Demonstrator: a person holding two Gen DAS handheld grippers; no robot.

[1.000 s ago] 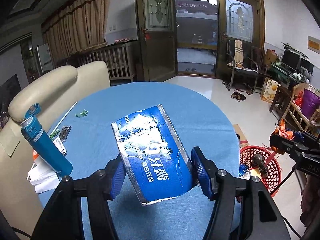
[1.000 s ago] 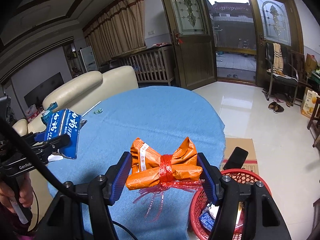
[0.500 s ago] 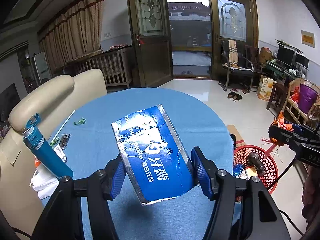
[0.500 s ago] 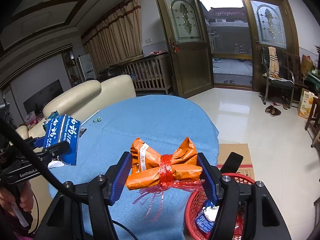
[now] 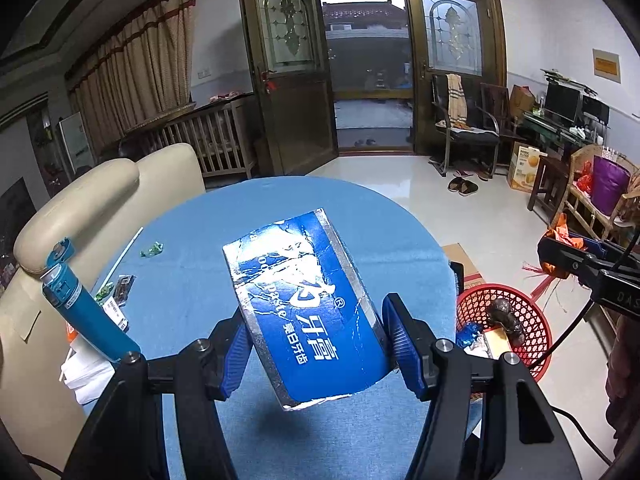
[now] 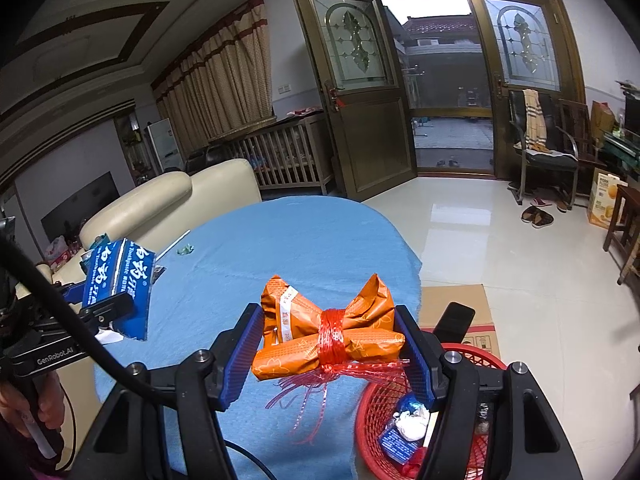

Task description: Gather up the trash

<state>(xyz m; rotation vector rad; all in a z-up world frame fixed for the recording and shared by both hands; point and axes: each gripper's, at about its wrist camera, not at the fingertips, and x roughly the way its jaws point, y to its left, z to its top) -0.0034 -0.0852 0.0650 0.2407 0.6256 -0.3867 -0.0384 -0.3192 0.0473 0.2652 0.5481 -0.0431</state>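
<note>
Two hand-held grippers, one red basket (image 5: 532, 312)

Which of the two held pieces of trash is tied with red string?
The orange wrapper bundle in the right gripper; the left gripper holds an untied blue toothpaste box.

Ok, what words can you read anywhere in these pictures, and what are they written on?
"Toothpaste": blue box held in the left gripper.
"牙膏": the same box, wrist view; the smaller characters beside it are too blurred.
"GenRobot.AI": body of the left gripper.
"DAS": cut off, body of the right gripper.
White strip on the orange packet: too small to read.
</note>
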